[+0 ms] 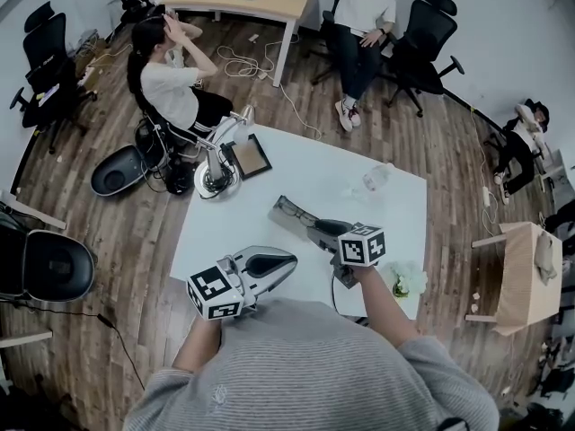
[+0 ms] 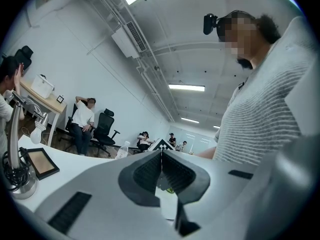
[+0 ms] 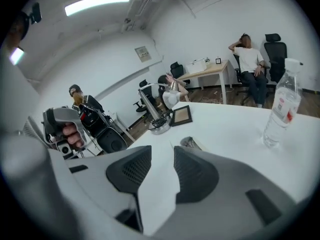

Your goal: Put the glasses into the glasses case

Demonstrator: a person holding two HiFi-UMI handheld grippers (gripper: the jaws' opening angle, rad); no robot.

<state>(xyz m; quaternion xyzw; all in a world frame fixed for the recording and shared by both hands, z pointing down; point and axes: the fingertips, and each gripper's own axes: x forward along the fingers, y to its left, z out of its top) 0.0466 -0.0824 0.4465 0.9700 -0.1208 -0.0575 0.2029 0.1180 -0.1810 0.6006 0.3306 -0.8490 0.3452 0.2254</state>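
A grey glasses case point(image 1: 289, 211) lies on the white table point(image 1: 305, 173) near its middle. In the right gripper view the case point(image 3: 192, 143) shows just past my jaws, with a dark patterned shape in it that may be the glasses; I cannot make them out clearly. My right gripper point(image 1: 312, 229) points at the case from close behind it, and its jaws point(image 3: 162, 160) stand open and empty. My left gripper point(image 1: 289, 261) hovers over the table's near edge, tilted upward. Its jaws point(image 2: 161, 159) are pressed together with nothing between them.
A desk lamp point(image 1: 218, 163) and a dark picture frame point(image 1: 249, 157) stand at the table's far left. A water bottle point(image 1: 375, 178) lies toward the far right, and a white bunch point(image 1: 409, 279) sits at the near right edge. People sit on office chairs beyond the table.
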